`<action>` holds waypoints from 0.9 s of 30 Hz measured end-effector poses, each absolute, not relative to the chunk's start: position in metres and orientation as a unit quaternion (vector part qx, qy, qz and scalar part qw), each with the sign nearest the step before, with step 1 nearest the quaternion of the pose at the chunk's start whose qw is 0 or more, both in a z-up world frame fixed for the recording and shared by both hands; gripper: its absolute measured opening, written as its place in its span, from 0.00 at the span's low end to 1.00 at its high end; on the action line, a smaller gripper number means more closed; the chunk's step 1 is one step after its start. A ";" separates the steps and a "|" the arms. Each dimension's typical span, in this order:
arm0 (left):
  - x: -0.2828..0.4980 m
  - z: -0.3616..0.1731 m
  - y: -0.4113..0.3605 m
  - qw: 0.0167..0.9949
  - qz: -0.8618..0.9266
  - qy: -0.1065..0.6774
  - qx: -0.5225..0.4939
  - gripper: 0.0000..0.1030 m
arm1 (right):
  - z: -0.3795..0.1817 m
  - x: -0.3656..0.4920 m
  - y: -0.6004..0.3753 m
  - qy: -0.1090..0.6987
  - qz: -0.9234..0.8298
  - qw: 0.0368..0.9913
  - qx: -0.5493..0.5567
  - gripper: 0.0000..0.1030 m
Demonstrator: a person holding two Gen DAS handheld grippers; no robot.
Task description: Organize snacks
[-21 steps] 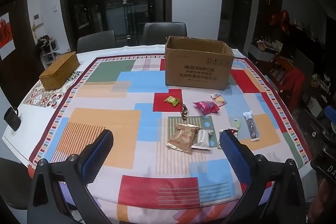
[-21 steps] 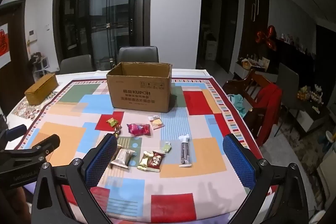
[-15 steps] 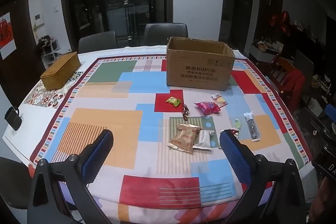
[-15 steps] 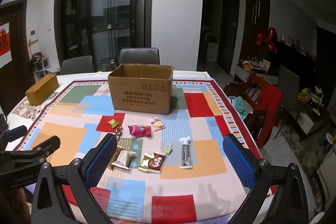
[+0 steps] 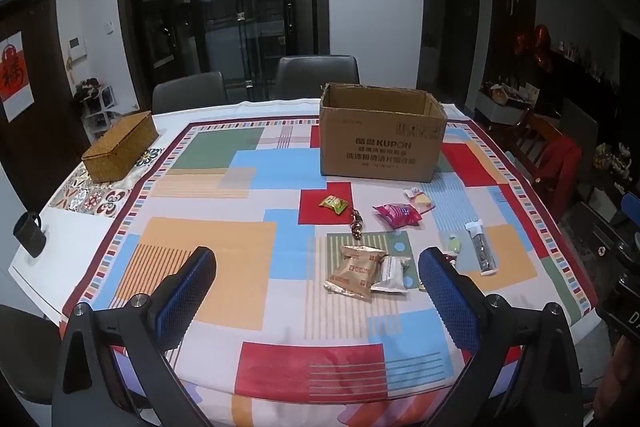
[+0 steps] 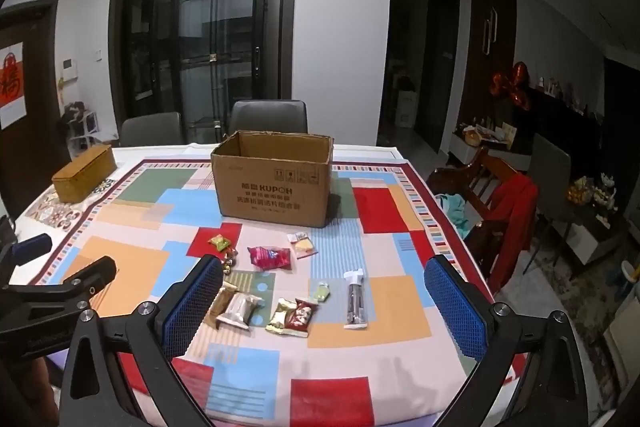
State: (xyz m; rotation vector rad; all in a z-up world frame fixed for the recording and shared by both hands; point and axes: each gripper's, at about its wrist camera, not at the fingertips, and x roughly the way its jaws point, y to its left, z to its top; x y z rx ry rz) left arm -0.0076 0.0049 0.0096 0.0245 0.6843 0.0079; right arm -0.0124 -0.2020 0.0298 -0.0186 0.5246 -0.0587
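Note:
Several snack packets lie loose on the patterned tablecloth (image 5: pixel 208 259): a tan packet (image 5: pixel 355 271), a white packet (image 5: pixel 391 274), a pink packet (image 5: pixel 397 215), a green candy (image 5: pixel 333 203) and a long grey tube (image 5: pixel 482 251). Behind them stands an open cardboard box (image 5: pixel 380 143). My left gripper (image 5: pixel 320 271) hovers open above the near table edge, nothing between its fingers. In the right wrist view the pink packet (image 6: pixel 269 258), the tube (image 6: pixel 355 301) and the box (image 6: pixel 274 183) show again. My right gripper (image 6: pixel 324 279) is open and empty.
A woven box (image 5: pixel 120 146) sits at the table's far left, a dark cup (image 5: pixel 29 233) near the left edge. Two grey chairs (image 5: pixel 316 75) stand behind the table. A wooden chair with a red garment (image 6: pixel 514 211) stands to the right.
Both views have shifted a little: the box and snacks sit slightly lower in the frames. Both grippers stay open and nothing on the table has moved.

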 end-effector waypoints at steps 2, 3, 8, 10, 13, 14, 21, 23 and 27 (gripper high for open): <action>-0.008 0.010 0.005 0.942 0.004 0.334 0.013 1.00 | 0.030 -0.013 -0.201 0.259 -0.029 0.965 -0.009 0.99; -0.008 0.011 0.005 0.943 0.004 0.333 0.014 1.00 | 0.030 -0.013 -0.201 0.259 -0.029 0.965 -0.010 0.99; -0.009 0.012 0.003 0.944 0.004 0.330 0.016 1.00 | 0.033 -0.014 -0.202 0.258 -0.030 0.966 -0.007 0.99; -0.009 0.013 0.003 0.944 0.004 0.329 0.016 1.00 | 0.035 -0.014 -0.203 0.258 -0.031 0.966 -0.005 0.99; -0.010 0.013 0.003 0.945 0.004 0.328 0.017 1.00 | 0.034 -0.013 -0.207 0.257 -0.031 0.966 -0.003 0.99; -0.010 0.014 0.003 0.945 0.005 0.327 0.017 1.00 | 0.034 -0.013 -0.207 0.257 -0.031 0.966 -0.003 0.99; -0.010 0.017 0.002 0.946 0.006 0.323 0.019 1.00 | 0.033 -0.013 -0.206 0.257 -0.032 0.966 -0.003 0.99; -0.010 0.018 0.002 0.946 0.003 0.323 0.019 1.00 | 0.033 -0.014 -0.206 0.257 -0.031 0.966 -0.003 0.99; -0.009 0.016 0.001 0.945 0.002 0.325 0.019 1.00 | 0.032 -0.014 -0.206 0.257 -0.031 0.966 -0.003 0.99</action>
